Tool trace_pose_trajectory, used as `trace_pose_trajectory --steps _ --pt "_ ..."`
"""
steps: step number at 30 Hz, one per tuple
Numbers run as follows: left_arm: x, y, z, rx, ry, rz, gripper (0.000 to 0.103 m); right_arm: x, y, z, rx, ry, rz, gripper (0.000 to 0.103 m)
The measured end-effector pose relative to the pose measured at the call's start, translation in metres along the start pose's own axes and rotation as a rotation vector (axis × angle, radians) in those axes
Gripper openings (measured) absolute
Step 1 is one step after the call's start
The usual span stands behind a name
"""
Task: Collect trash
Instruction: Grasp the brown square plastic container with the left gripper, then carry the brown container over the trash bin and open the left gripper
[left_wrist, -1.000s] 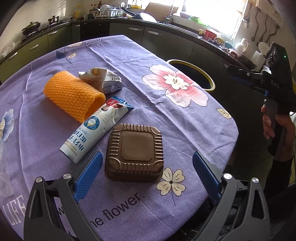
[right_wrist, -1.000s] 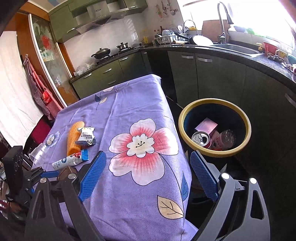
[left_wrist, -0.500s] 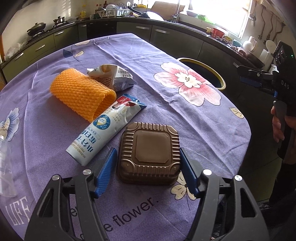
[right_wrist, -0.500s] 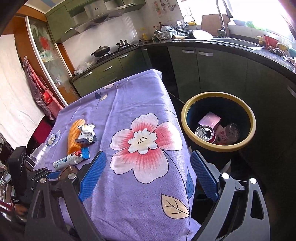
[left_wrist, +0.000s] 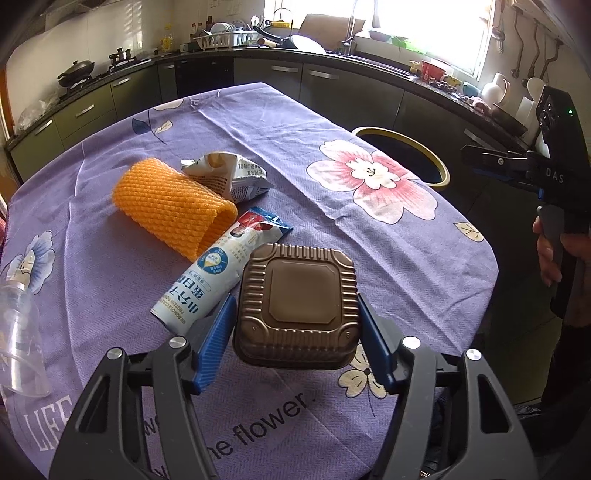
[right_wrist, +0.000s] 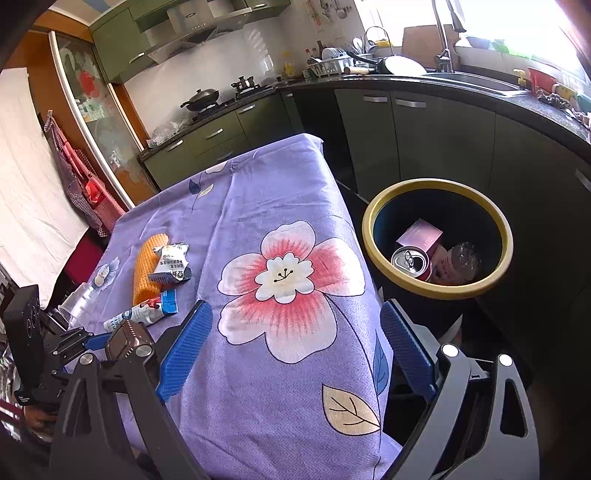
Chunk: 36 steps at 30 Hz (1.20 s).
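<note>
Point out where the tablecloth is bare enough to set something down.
Free: the far end of the tablecloth and around the pink flower. Crowded: the near-left cluster of orange mesh sleeve, crumpled wrapper, white pouch and brown tray.

The left gripper (left_wrist: 297, 343) has been closing its jaws around the brown plastic tray (left_wrist: 298, 306), from wide apart with the tray lying ahead of them to blue pads (left_wrist: 216, 345) pressed against both its sides; the tray, flat on the purple tablecloth (left_wrist: 388, 266) before, now sits tilted with its near edge raised off the cloth. It also overlaps the white tube-shaped packet (left_wrist: 207, 277) beside it.
</note>
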<state>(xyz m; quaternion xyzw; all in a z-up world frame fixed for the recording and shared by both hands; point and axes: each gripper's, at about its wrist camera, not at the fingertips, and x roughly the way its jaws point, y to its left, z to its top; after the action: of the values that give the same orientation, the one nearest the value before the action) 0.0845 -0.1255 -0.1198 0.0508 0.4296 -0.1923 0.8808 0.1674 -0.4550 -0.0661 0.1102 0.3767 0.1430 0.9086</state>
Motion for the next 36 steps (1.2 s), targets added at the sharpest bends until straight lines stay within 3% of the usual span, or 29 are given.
trace_pose_trajectory --steps 4,5,21,27,36 --pt "-0.012 -0.003 0.004 0.009 -0.024 -0.003 0.061 0.000 0.000 -0.001 -0.002 0.002 0.001 0.091" --pt "-0.015 -0.004 0.005 0.011 -0.027 -0.005 0.056 0.000 0.000 -0.001 -0.001 0.002 0.001 0.091" --pt "-0.045 -0.020 0.038 0.080 -0.107 -0.037 0.056 -0.014 -0.018 0.000 0.040 -0.037 -0.026 0.091" --pt "-0.031 -0.046 0.078 0.157 -0.123 -0.098 0.056 -0.030 -0.047 0.001 0.096 -0.073 -0.086 0.091" --pt "0.034 -0.117 0.173 0.300 -0.094 -0.226 0.056 -0.051 -0.110 -0.010 0.219 -0.107 -0.162 0.091"
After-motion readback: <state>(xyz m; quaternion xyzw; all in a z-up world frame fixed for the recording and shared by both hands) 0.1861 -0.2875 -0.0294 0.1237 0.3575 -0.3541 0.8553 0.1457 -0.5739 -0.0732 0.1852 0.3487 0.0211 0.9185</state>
